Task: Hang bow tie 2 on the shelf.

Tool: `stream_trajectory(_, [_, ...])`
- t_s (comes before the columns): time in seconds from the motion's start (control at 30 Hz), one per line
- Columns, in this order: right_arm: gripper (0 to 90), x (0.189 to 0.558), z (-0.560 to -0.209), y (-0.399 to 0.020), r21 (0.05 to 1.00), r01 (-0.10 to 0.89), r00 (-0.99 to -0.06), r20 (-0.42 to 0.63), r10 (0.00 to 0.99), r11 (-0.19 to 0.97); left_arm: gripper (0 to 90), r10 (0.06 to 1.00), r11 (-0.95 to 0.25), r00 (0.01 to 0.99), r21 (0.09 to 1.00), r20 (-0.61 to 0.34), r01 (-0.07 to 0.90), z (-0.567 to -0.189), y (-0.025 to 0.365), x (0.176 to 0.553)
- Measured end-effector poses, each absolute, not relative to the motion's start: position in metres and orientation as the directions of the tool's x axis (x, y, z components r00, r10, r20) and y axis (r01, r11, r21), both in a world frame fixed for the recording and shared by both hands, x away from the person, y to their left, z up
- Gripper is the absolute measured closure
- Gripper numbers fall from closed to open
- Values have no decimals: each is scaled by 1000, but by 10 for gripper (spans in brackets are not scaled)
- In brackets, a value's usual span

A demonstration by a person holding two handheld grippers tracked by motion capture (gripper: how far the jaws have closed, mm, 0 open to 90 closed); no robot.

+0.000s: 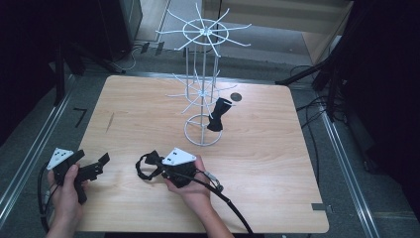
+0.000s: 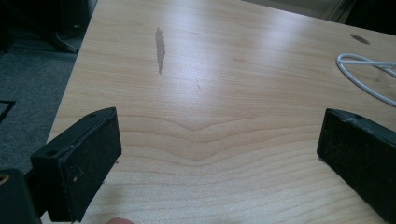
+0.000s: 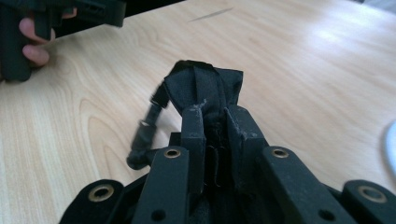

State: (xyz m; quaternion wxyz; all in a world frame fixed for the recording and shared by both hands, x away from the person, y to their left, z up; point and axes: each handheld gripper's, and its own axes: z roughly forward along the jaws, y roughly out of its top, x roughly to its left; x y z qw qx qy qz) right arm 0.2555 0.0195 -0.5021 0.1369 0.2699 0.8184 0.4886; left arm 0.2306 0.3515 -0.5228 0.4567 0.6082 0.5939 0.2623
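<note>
high view: right hand (image 1: 190,183) low over table, its gripper (image 1: 154,163) clamped on black strap (image 1: 144,167); left gripper (image 1: 99,164) wide open, empty.

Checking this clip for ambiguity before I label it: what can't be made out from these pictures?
- Black strap item: the right gripper is shut on it; the clamped part is hidden by the jaws in the right gripper view.
- Its loop: too small in the high view to tell a fastening.
- White wire rack: cut off by the left gripper view's edge.
- Black item on the rack: too small to identify.

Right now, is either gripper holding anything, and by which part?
The right gripper pinches a black strap item by its bunched fabric end; the left gripper is open, holding nothing.
</note>
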Motion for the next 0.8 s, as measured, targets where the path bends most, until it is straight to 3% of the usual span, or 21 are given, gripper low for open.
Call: stream_trajectory(0.8, [789, 257, -464, -39, 929, 265, -727, 15, 686, 260, 2, 962, 120, 160, 865, -223, 487, -523, 351, 231])
